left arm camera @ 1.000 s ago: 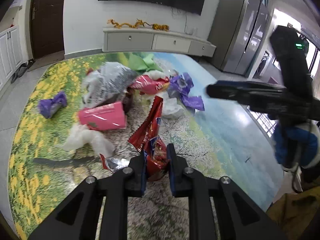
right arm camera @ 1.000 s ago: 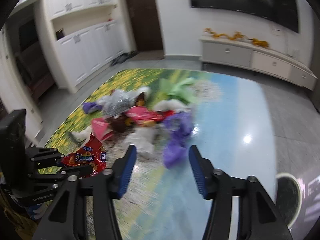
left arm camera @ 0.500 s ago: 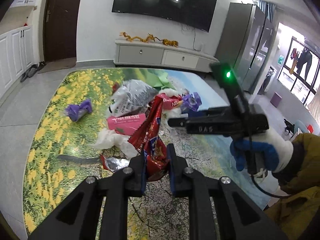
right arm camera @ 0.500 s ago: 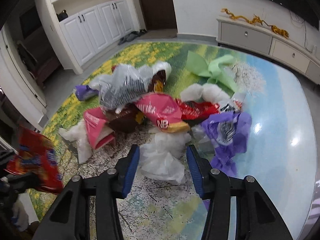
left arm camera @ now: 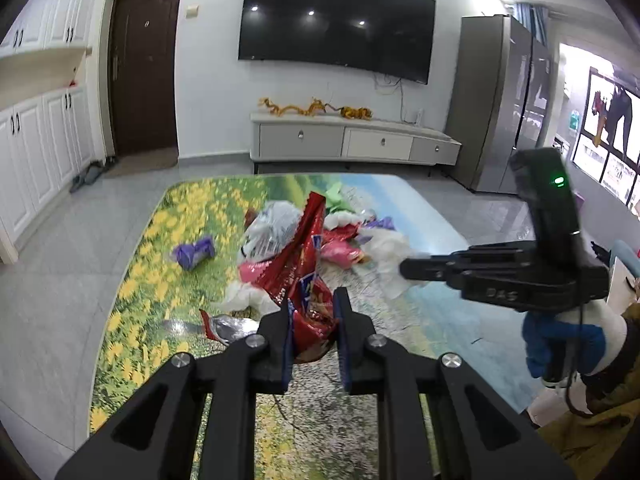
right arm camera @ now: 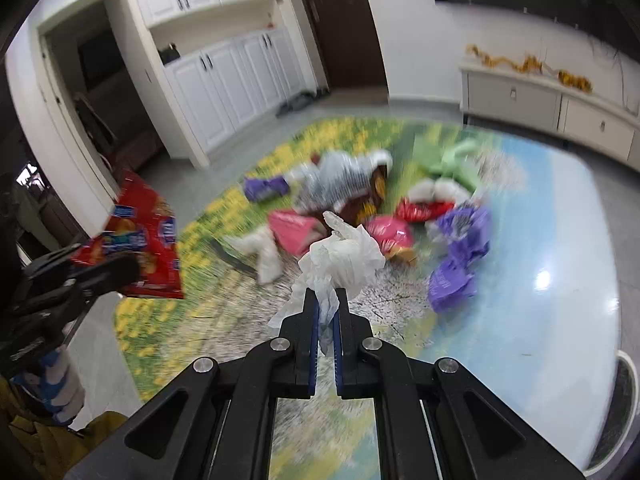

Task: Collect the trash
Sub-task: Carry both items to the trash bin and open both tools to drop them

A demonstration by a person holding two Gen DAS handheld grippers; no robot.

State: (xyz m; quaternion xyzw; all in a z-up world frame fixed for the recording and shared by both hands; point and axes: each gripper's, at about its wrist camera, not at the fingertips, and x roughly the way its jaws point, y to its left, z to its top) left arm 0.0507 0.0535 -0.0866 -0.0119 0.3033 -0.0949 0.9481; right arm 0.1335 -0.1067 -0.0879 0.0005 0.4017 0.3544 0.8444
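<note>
Several wrappers and bags lie heaped on the landscape-print table (left arm camera: 420,320) ahead of me. My left gripper (left arm camera: 312,320) is clamped on a red snack wrapper (left arm camera: 304,256), held above the tabletop. My right gripper (right arm camera: 325,308), jaws just closing, pinches a crumpled white plastic bag (right arm camera: 344,260) above the heap.
</note>
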